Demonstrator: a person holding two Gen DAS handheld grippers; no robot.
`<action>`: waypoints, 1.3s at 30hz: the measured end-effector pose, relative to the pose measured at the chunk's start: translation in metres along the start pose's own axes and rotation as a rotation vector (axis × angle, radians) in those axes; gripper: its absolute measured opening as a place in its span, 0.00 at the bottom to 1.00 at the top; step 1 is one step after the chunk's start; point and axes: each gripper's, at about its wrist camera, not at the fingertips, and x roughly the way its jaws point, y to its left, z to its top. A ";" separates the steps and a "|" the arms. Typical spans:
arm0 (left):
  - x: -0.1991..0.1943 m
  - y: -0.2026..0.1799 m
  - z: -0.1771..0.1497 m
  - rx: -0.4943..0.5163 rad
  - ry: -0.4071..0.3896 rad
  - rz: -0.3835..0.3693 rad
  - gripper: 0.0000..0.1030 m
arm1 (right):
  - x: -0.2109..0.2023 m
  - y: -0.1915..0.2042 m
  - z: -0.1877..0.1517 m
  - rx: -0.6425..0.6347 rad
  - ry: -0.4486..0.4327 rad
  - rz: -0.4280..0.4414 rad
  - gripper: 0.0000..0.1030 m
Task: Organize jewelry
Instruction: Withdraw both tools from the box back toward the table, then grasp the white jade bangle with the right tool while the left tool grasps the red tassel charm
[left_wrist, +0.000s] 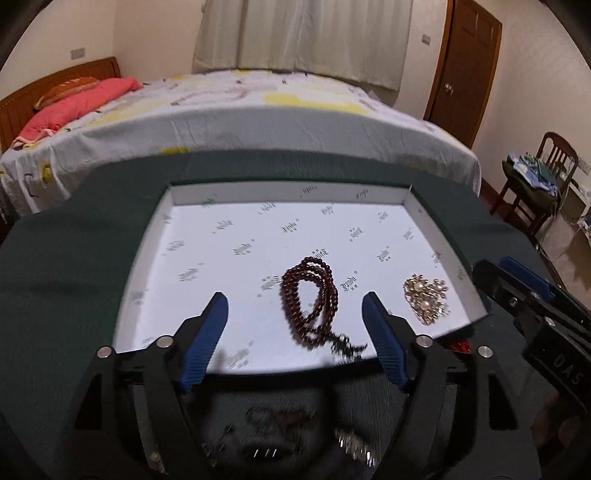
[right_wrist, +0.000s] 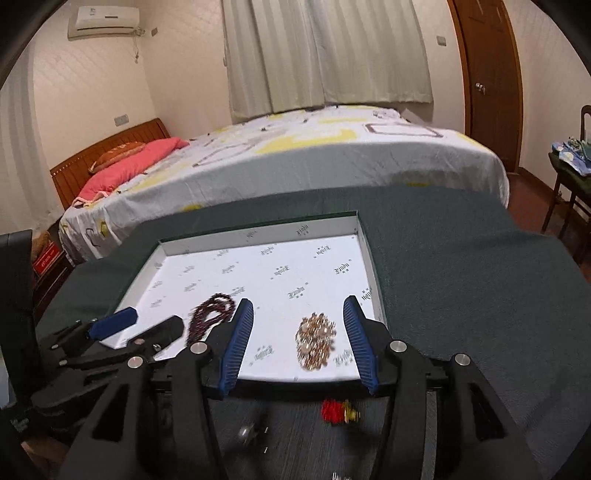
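Note:
A shallow white tray (left_wrist: 192, 236) (right_wrist: 207, 254) with printed lettering lies on a dark green cloth. A dark red bead necklace (left_wrist: 310, 299) (right_wrist: 210, 314) lies in it near the front. A gold and pearl brooch cluster (left_wrist: 426, 297) (right_wrist: 316, 341) lies in its front right corner. My left gripper (left_wrist: 295, 306) is open and empty over the tray's front edge, its fingers either side of the necklace. My right gripper (right_wrist: 297, 314) is open and empty, its fingers either side of the brooch. A red and gold piece (right_wrist: 338, 410) and a small silver piece (right_wrist: 245, 434) lie on the cloth in front of the tray.
The green cloth (right_wrist: 461, 295) covers the table and runs wide to the right of the tray. A bed (left_wrist: 240, 110) stands behind the table. A wooden chair (left_wrist: 535, 184) with clutter is at the right. The right gripper's body (left_wrist: 535, 306) shows at the left view's right side.

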 end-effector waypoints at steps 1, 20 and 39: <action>-0.011 0.002 -0.004 0.003 -0.017 0.012 0.74 | -0.005 0.001 -0.002 -0.004 -0.004 -0.005 0.49; -0.110 0.040 -0.108 0.005 -0.028 0.210 0.75 | -0.081 0.031 -0.098 -0.076 0.017 -0.026 0.65; -0.110 0.061 -0.145 -0.049 0.039 0.239 0.76 | -0.045 0.073 -0.151 -0.168 0.183 0.006 0.78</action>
